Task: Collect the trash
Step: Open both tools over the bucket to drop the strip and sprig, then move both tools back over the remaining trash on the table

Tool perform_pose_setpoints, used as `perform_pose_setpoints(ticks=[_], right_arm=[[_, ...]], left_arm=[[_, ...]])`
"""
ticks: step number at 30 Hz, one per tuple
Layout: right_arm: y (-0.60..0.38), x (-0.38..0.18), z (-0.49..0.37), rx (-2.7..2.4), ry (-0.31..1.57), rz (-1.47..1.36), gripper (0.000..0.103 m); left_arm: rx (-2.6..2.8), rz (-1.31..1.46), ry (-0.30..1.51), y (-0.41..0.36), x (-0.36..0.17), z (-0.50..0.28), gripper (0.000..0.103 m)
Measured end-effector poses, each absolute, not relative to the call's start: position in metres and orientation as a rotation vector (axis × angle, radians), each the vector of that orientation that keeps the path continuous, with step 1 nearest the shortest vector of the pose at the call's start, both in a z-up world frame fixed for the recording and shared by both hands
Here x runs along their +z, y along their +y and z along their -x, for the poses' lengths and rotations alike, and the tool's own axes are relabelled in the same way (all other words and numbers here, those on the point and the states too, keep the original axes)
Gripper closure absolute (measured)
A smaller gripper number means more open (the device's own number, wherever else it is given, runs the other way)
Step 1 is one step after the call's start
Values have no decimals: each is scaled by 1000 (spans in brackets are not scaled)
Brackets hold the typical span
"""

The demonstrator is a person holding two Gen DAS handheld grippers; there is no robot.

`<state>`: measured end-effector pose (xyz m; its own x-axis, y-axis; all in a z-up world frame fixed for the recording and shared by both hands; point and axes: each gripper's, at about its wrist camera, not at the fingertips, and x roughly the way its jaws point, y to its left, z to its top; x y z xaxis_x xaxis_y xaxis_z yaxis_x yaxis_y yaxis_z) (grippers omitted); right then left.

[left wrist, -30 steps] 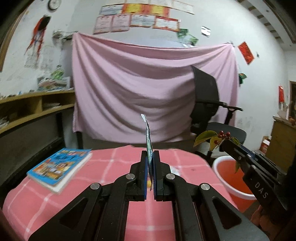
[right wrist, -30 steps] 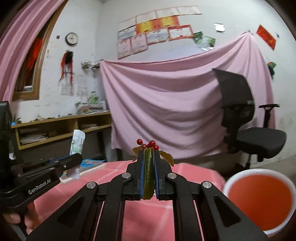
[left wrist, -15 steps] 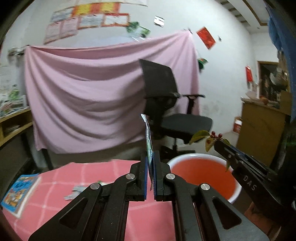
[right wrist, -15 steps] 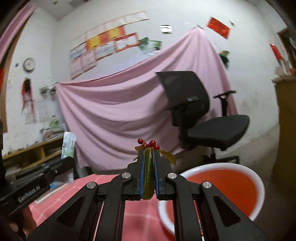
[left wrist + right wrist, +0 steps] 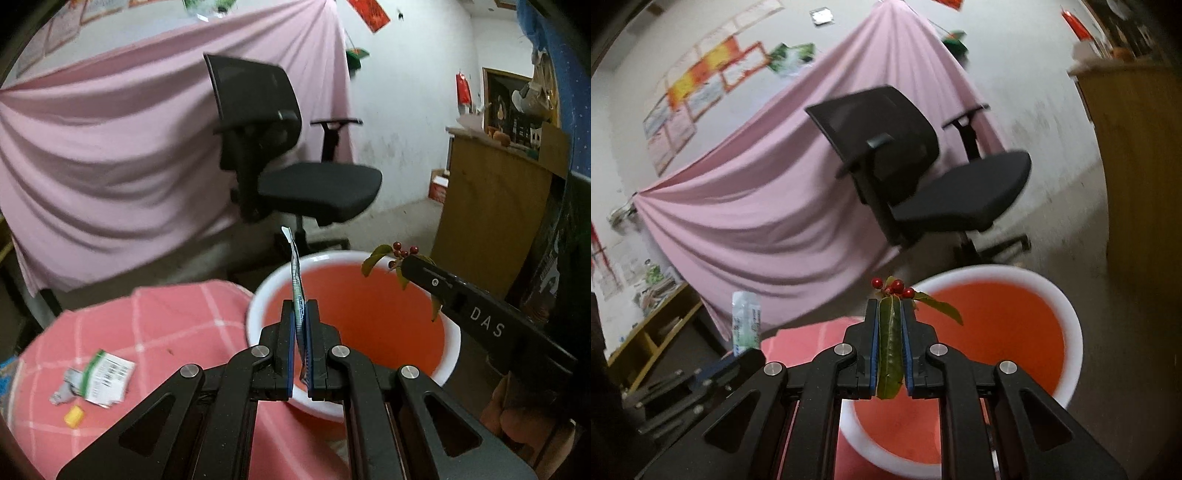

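My left gripper (image 5: pixel 300 308) is shut on a thin white and green wrapper (image 5: pixel 295 273) that stands up edge-on between the pads. It hangs over the near rim of a red bin with a white rim (image 5: pixel 255 306). My right gripper (image 5: pixel 890 308) is shut on a green leafy sprig with red berries (image 5: pixel 891 332), above the same bin (image 5: pixel 1075 332). The right gripper also shows at the right of the left wrist view (image 5: pixel 406 264), and the wrapper shows at the left of the right wrist view (image 5: pixel 746 321).
A round table with a pink checked cloth (image 5: pixel 177 317) holds a torn white and green wrapper (image 5: pixel 105 378), a grey scrap (image 5: pixel 62 391) and a small yellow piece (image 5: pixel 74 415). A black office chair (image 5: pixel 288 155) and a wooden cabinet (image 5: pixel 491 221) stand beyond the bin.
Both grippers have swung right from over the table to over the red bin and tilted down. Each still holds its piece. The blue book has left the view.
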<state>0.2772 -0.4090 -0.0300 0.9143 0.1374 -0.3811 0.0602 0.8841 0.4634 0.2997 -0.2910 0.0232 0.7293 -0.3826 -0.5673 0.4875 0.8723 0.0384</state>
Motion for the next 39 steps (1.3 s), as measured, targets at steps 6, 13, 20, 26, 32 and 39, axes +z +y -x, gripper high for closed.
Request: perform_pose_setpoints(ticks=[6,13,20,26,32,39], right_arm=[[-425,-43,-284,-9,530,-527,92],[-426,-47,-281,-5,551,-545,82],[-427,-49,-285,-21,580,-541,69],[-428,-48,-283,-37,574,-540,53],[-420,-46,-285,-38,575,-508,48],[-387,-23,-279,7,471,-413,23]], left_arm=[[-502,-136,700,-303,13,-322,100],[-513,-111,717,-300,19,-323,100],[-493,-121,740,-291,17,-321,97],[-475,-95,733,-277,16,-320,83],[-442,-45,703,-248,25,-315,76],[-322,48,583,-185,47,-296,60]])
